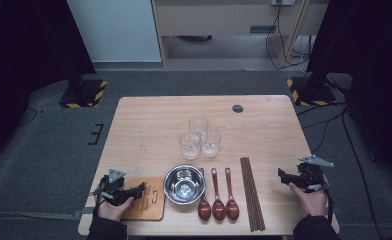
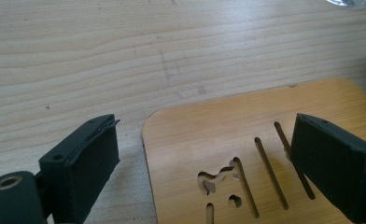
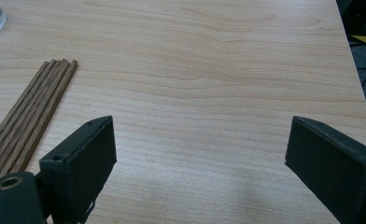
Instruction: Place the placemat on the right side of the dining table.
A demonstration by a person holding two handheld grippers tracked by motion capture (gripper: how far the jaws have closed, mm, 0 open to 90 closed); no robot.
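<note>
Jaws of our left gripper stand apart over the slotted wooden board at the table's near left corner, pressing nothing, while past bowl, spoons and chopsticks our right gripper gapes over bare wood.

Wooden bench, seen from above. Centre, toward 12 o'clock: three clear glasses, clustered and touching. Toward 6 o'clock: steel bowl; at its 3 o'clock, three brown spoons side by side, then a bundle of chopsticks. At the bowl's 9 o'clock: slotted wooden board, with the left gripper over it. Right gripper at the chopsticks' 3 o'clock, well apart from them.
</note>
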